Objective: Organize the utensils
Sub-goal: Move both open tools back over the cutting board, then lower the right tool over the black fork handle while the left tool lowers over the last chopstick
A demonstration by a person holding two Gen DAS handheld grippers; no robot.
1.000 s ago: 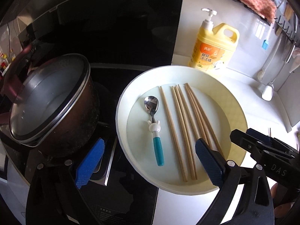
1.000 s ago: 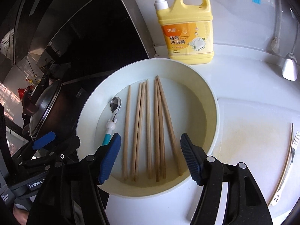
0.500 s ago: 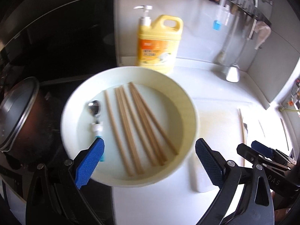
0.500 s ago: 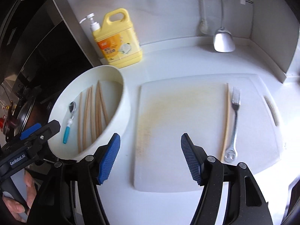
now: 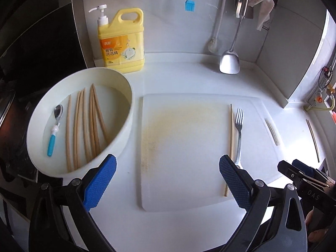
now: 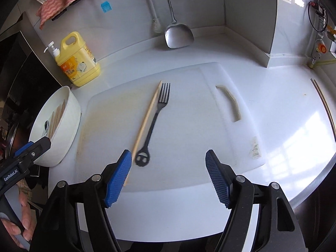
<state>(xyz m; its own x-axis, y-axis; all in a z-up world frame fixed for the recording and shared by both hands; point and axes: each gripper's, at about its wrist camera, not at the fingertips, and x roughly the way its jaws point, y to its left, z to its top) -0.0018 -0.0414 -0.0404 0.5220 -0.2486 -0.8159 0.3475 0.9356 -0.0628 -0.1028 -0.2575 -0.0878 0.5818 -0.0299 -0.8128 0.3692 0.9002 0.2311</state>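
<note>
A white bowl [image 5: 126,113] at the left holds several wooden chopsticks [image 5: 84,126] and a small spoon with a teal handle [image 5: 53,132]. To its right lies a white cutting board [image 5: 184,147] with one wooden chopstick [image 5: 231,136] and a metal fork [image 5: 238,134] side by side. My left gripper [image 5: 167,161] hangs open over the board's near edge, empty. My right gripper [image 6: 168,154] is also open and empty, above the board [image 6: 189,126] just short of the fork's [image 6: 156,117] handle end. Its left pad stands over the near end of the chopstick [image 6: 147,121].
A yellow detergent bottle [image 5: 121,42] stands behind the bowl by the wall. A steel spatula [image 5: 229,61] and a blue brush [image 5: 189,5] hang on the back wall. The dark stove [image 5: 42,52] lies to the left. Two thin rods [image 6: 323,103] lie at the counter's right.
Both grippers have swung right, from over the bowl to over the cutting board. The pot has left the view; the fork and single chopstick have come in.
</note>
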